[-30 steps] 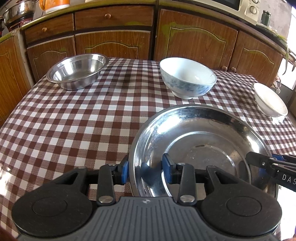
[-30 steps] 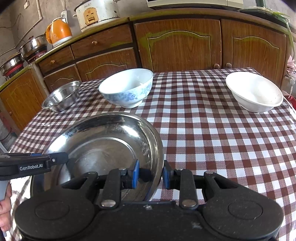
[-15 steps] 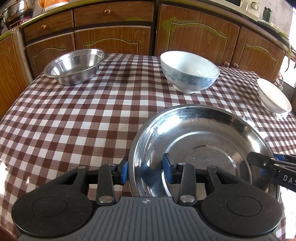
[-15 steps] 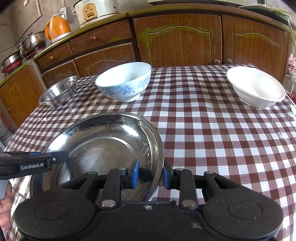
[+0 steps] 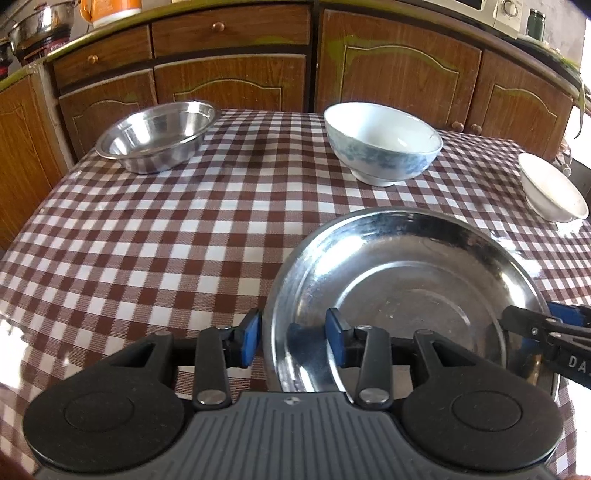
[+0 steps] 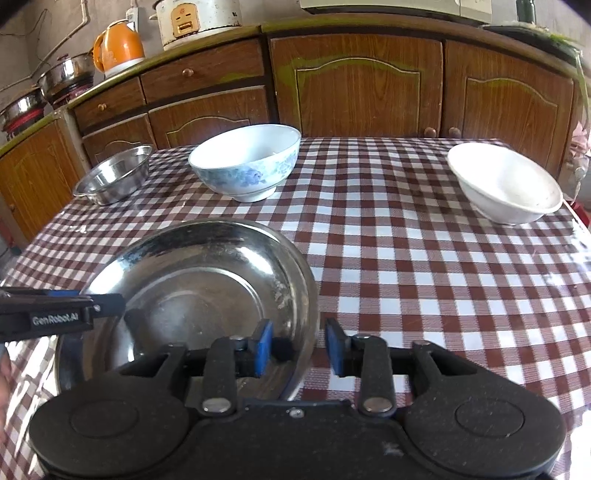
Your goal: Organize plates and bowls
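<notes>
A large steel plate (image 5: 406,295) lies on the checked tablecloth (image 5: 147,240) near the front edge. My left gripper (image 5: 293,339) straddles the plate's left rim; the outer pad sits close to it and the inner pad stands apart, so it is open. My right gripper (image 6: 299,345) straddles the plate's (image 6: 207,291) right rim. Its jaws are opening, with a gap on both sides of the rim. Farther back stand a small steel bowl (image 5: 157,134), a blue-patterned bowl (image 5: 382,144) and a white bowl (image 6: 506,182).
Wooden cabinets (image 6: 354,85) run behind the table. On their counter stand an orange kettle (image 6: 118,46), a rice cooker (image 6: 195,20) and steel pots (image 6: 62,74). A hand (image 6: 3,376) shows at the left edge.
The right gripper's jaws have spread and let go of the plate's right rim. The left gripper and the plate have stayed where they were.
</notes>
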Demonstrator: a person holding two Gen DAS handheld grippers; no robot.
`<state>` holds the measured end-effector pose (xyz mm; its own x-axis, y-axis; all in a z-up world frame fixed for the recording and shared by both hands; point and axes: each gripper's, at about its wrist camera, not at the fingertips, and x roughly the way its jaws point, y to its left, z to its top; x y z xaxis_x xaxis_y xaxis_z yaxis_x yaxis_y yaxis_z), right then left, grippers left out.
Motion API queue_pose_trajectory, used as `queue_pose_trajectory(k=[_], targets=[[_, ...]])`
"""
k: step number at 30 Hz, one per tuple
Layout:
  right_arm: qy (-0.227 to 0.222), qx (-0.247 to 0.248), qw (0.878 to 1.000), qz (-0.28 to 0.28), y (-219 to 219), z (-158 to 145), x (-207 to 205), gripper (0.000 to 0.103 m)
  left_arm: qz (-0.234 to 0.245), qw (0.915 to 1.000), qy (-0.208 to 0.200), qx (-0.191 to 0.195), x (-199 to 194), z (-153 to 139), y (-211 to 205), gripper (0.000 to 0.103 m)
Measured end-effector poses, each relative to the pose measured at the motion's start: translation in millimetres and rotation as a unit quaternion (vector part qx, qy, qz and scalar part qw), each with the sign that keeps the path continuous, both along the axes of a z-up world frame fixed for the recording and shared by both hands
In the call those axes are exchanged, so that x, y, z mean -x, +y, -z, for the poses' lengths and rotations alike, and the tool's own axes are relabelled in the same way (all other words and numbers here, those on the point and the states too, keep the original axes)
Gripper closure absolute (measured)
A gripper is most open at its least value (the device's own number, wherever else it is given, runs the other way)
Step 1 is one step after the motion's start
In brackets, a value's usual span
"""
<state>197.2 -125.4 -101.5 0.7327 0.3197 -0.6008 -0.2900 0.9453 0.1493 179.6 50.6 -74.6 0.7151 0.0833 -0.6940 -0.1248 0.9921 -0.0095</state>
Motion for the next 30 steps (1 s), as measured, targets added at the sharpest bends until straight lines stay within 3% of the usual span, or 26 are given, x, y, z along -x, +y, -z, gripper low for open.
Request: queue_pose_trajectory(k=[6,8,13,30], targets=[[-0.025,0.014,0.999,0.025,-5.7,-12.9,12.8,0.047,-0.011,0.9999,0.002,-0.006,10.0,-9.1,3.5,0.054],[-0.038,0.019,0.999,0.025,-4.4,-20.2,19.6,0.04,-0.016,0.9998,0.001,-0.007,15.3,-14.8,5.1,0.048],[-0.058,0.017,0.998,0.008,3.7,-40.8,33.3,0.036,-0.025,0.9996,-0.008,-0.006,30.5,-31.3,9.9,0.043],[-0.075,-0.007,0.996,-0.045,63.9,-92.2,64.4,0.031,-0.054,0.9972,-0.051,-0.003,66.8,-75.7,42.9,0.038]])
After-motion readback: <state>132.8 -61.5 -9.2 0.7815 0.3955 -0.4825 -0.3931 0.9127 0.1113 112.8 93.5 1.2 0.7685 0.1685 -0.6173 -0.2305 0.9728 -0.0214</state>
